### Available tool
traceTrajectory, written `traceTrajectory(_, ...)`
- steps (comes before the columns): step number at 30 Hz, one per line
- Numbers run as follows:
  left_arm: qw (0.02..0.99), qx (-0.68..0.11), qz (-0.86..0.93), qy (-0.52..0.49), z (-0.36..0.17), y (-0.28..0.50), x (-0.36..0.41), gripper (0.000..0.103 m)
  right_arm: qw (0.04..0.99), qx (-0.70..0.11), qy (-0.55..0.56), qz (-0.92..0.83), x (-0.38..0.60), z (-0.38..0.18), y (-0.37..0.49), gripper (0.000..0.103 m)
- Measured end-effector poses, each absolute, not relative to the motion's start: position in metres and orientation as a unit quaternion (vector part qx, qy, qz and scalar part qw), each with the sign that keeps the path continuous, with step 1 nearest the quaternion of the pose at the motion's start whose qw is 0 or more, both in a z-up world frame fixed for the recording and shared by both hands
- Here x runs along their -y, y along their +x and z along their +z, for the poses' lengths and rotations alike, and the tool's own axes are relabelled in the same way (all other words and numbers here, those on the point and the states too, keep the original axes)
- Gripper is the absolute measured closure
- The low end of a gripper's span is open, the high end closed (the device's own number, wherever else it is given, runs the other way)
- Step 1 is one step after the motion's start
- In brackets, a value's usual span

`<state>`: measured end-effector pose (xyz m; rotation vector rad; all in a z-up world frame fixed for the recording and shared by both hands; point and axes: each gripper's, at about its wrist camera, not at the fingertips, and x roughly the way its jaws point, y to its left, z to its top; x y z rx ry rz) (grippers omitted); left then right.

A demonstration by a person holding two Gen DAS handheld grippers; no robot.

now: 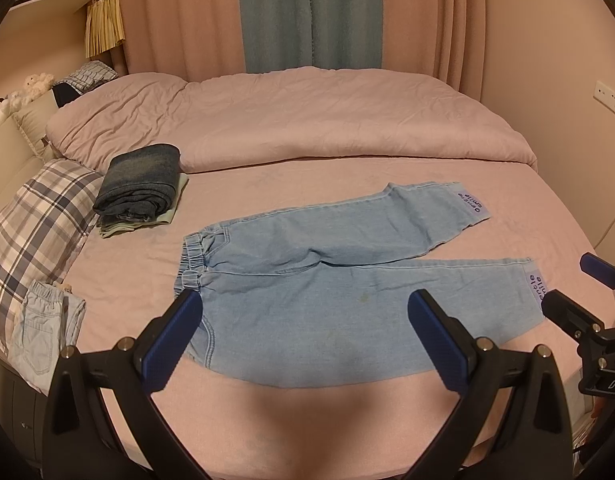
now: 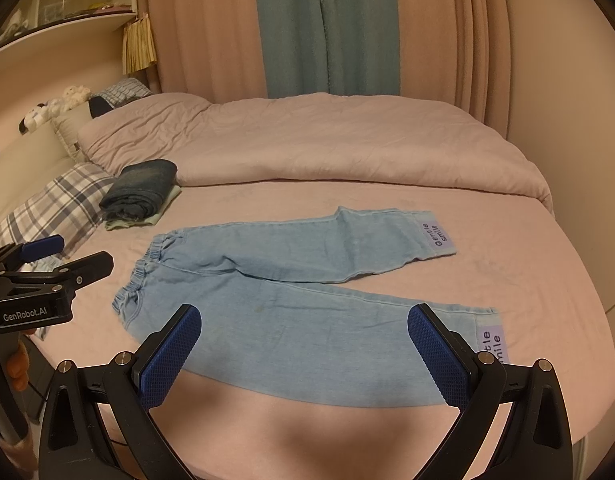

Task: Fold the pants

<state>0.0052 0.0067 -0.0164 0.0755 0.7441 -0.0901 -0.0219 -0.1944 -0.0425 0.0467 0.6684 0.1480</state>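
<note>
Light blue denim pants (image 1: pixel 307 276) lie flat on the pink bed, waistband to the left, both legs spread to the right with purple "gentle smile" cuff labels. They also show in the right wrist view (image 2: pixel 291 292). My left gripper (image 1: pixel 305 304) is open and empty, hovering above the near leg by the waistband end. My right gripper (image 2: pixel 305 318) is open and empty, hovering above the near leg towards its cuff. The right gripper shows at the right edge of the left wrist view (image 1: pixel 571 292); the left gripper shows at the left edge of the right wrist view (image 2: pixel 63 256).
A folded stack of dark jeans (image 1: pixel 141 184) on pale green cloth lies back left. A plaid pillow (image 1: pixel 35 224) and another light denim garment (image 1: pixel 43 332) lie at the left edge. A pink duvet (image 1: pixel 299 120) is bunched across the back. Curtains hang behind.
</note>
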Motion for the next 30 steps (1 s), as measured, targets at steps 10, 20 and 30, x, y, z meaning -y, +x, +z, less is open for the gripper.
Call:
traceTrajectory(10,0.897,-0.415,-0.077,-0.134,-0.077,0.025,-0.076,0.0,0.942,-0.315,-0.06,0.094,0.167,-0.083,-0.026,0.0)
traceTrajectory(20,0.802,-0.465,0.007,-0.375,-0.207,0.016,-0.21,0.001,0.91,-0.278,-0.251,0.181,0.074,-0.194,-0.04,0.001)
traceTrajectory(30,0.808,-0.443,-0.002,-0.388,-0.232,0.057,-0.197,0.006,0.847,-0.225,-0.432,0.213,0.005,-0.254,-0.038,0.044)
